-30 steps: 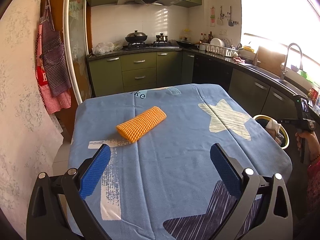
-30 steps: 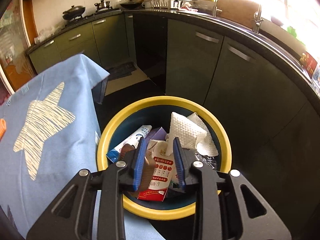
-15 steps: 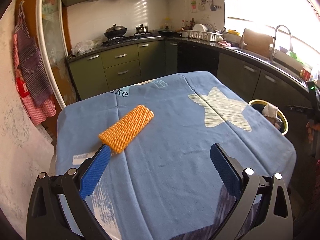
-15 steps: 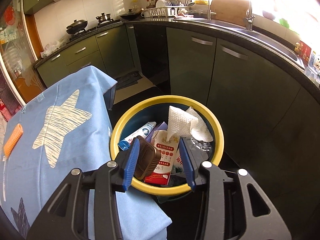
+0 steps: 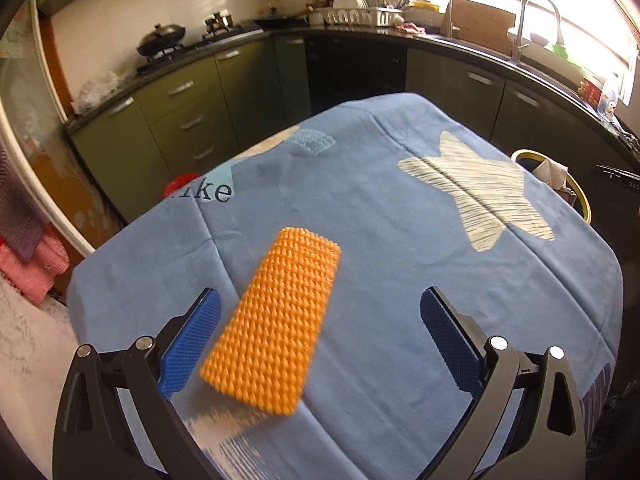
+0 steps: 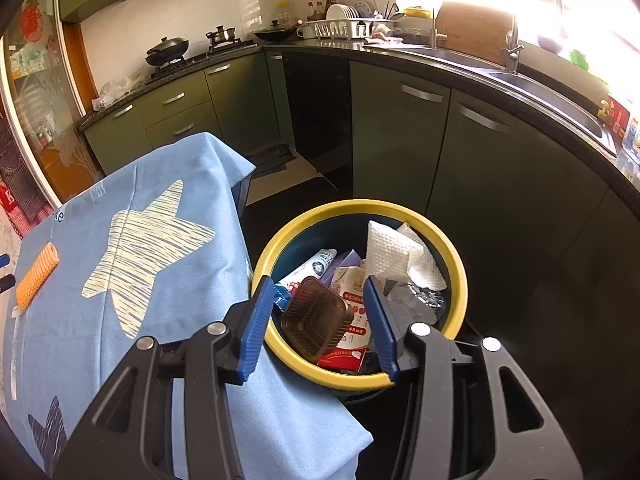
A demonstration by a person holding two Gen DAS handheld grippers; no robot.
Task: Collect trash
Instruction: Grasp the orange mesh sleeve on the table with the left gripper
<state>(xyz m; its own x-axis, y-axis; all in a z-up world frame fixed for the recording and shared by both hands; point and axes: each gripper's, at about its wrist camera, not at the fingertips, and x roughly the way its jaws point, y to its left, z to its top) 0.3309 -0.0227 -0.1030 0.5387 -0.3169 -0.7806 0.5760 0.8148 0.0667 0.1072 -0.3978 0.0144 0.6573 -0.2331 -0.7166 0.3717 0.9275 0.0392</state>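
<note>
The orange foam net sleeve on the tabletop looks light and soft, so the left gripper, fingers spread wide, should pinch its narrow width, while the right gripper is opening over the bin, nothing pinched.

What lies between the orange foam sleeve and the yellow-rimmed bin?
Only bare blue tablecloth with its pale star print separates the orange foam sleeve from the bin, shown best in the right wrist view.
</note>
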